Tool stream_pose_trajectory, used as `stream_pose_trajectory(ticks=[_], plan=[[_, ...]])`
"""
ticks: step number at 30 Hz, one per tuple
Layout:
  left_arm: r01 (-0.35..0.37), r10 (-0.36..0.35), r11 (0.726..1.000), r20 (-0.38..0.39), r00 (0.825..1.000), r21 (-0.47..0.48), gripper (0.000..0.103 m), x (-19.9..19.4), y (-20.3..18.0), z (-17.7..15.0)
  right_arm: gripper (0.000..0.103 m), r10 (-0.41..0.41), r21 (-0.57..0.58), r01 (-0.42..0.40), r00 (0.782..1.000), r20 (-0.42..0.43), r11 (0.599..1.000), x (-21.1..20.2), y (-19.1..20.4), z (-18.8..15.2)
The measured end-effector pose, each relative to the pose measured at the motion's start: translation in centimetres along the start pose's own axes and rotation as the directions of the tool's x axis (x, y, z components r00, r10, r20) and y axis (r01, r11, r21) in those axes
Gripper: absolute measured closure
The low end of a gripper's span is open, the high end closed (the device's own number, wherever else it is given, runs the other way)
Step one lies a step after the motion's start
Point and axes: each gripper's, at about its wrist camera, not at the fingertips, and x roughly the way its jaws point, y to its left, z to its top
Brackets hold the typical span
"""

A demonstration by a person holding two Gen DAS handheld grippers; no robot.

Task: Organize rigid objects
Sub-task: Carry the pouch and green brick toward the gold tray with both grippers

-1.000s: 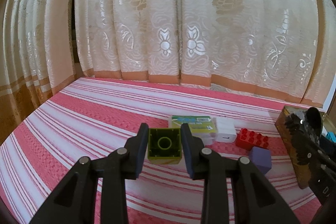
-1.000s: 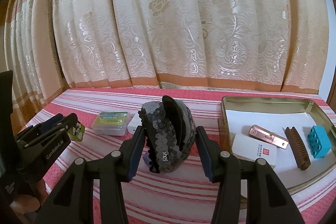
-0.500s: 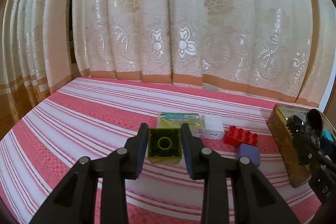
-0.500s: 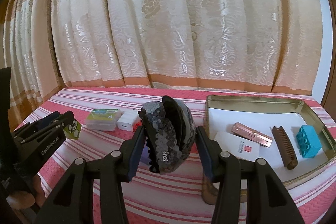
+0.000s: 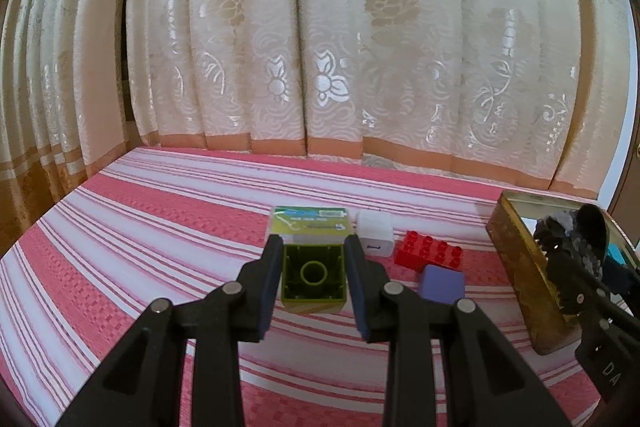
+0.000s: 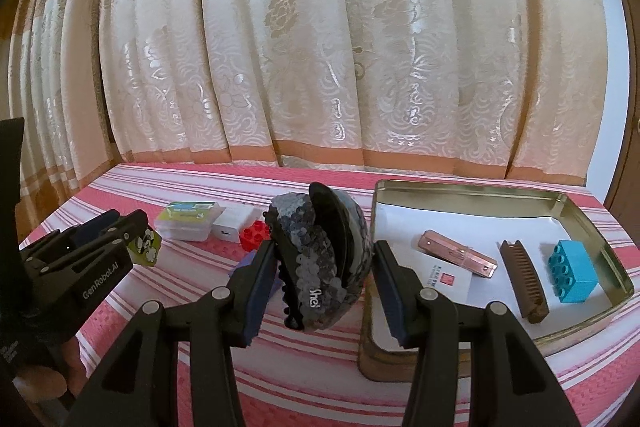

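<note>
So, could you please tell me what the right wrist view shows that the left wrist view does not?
Only the right wrist view shows the tin's contents: a copper clip, a brown comb and a white card.

Only the left wrist view shows the green block's hollow underside and the whole purple block.

Both show the tin, the blue block, the red brick, the white charger, the clear box and the sequinned hair claw.

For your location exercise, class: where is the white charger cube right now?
In the left wrist view the white charger cube lies on the striped cloth, right of centre, between the clear plastic box and the red brick.
</note>
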Motion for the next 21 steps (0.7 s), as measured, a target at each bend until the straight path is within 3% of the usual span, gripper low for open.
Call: stream_pose_trajectory(ticks=[21], plan=[[0.021,-0.023,0.999,0.051,0.998,0.042,0.073,-1.9,-5.5,-0.6,0.051,-0.044,0.036,0.044,0.999,0.020,0.998,-1.8,-4.8,-0.2]])
